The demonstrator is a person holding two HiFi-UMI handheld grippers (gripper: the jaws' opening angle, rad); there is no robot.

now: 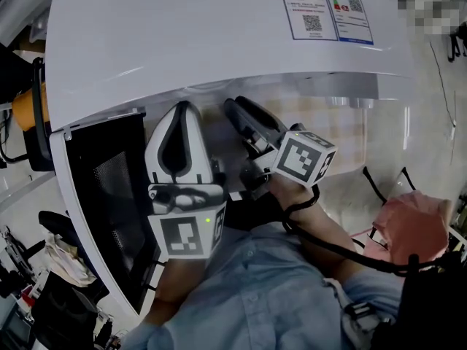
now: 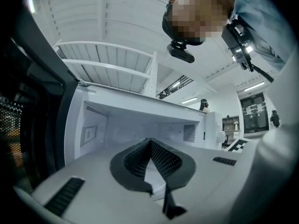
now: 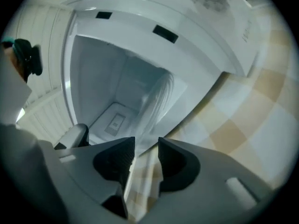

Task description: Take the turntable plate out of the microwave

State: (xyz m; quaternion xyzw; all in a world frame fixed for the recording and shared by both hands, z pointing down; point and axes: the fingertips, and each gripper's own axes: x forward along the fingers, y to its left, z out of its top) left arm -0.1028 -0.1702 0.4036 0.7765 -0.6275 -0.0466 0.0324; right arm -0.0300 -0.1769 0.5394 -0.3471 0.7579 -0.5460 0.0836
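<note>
The white microwave stands with its dark door swung open to the left. In the right gripper view a translucent ribbed glass plate lies on the floor of the white cavity, seen rolled sideways. My right gripper is open just outside the cavity mouth, short of the plate's near edge, with nothing between its fingers. My left gripper is shut and empty, pointing level into the cavity. In the head view both grippers, left and right, reach under the microwave's front edge.
The microwave sits on a checkered cloth that extends to the right. A pink bag lies at the right. The open door's mesh panel stands close beside my left gripper. A label sticker is on the microwave's top.
</note>
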